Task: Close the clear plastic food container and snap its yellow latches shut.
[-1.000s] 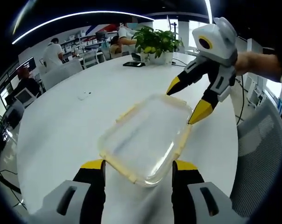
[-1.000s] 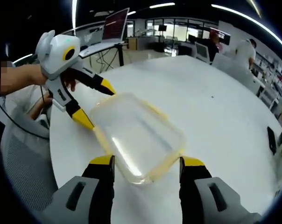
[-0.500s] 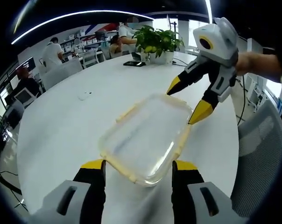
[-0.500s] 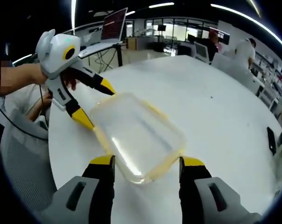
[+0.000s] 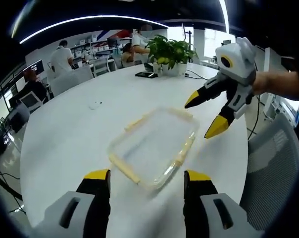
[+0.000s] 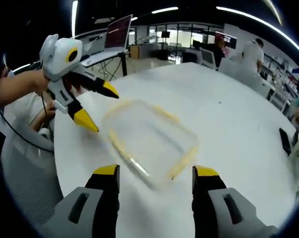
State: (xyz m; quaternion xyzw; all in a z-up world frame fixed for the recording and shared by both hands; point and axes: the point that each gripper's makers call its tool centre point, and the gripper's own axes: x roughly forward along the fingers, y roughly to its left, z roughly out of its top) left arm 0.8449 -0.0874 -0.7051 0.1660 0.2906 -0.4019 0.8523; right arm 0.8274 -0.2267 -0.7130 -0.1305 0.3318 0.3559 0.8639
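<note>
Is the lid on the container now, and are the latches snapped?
Lid on: it lies flat over the clear food container. Yellow latches: cannot tell, blurred.

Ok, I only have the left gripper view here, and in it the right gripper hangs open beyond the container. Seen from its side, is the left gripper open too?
Observer: Yes. In the right gripper view the left gripper is open, its yellow tips beside the container's far end.
Operator: Anything behind it?
Observer: A laptop on a raised stand, beyond the table.
Operator: And the right gripper's own jaws?
Observer: The right gripper is open, and the container's near corner, blurred, lies just ahead between its jaws.
</note>
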